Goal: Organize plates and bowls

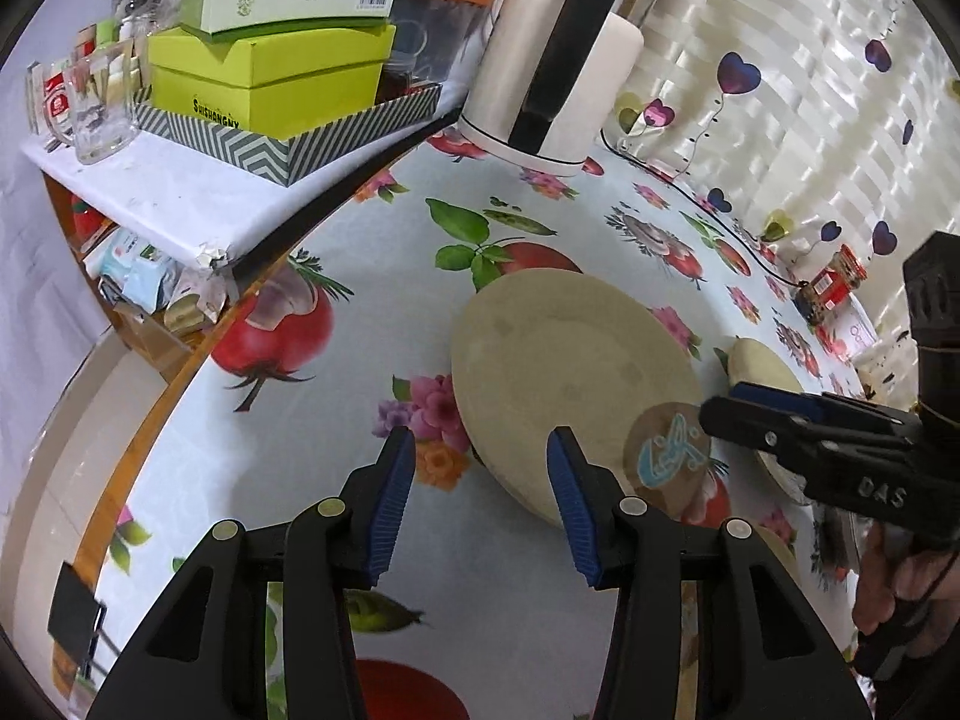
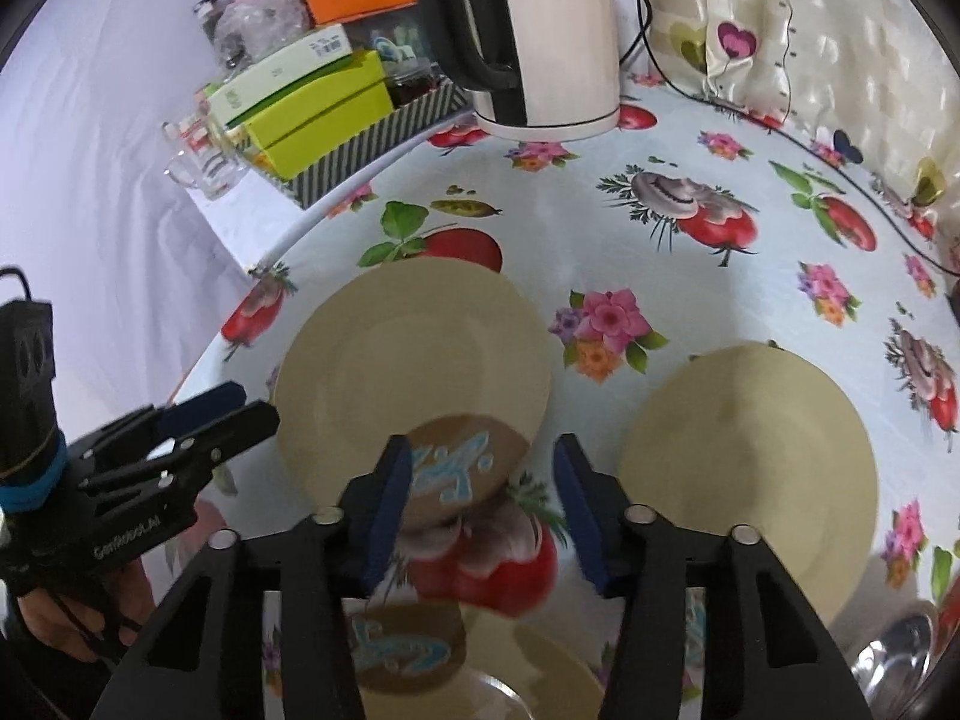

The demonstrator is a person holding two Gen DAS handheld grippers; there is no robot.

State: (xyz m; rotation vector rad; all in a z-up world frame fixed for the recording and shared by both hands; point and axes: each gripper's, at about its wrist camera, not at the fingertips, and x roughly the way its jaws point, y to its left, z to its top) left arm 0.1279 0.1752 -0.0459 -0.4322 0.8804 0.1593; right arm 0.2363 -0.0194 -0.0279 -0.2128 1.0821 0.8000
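While I hold both grippers over the table (image 2: 690,138), my left gripper (image 1: 480,504) is wide with nothing between its pads, at the near edge of the left plate (image 1: 570,360). My right gripper (image 2: 480,504) is partly open and empty, above a brown coaster (image 2: 468,462), left of the right plate (image 2: 750,468).

Left tongs (image 1: 480,504): black plastic arms, ribbed blue pads, round silver rivets, white lettering along the side. Right tongs (image 2: 483,510): same build, embossed lettering. Blue band around the left handle (image 2: 27,480).
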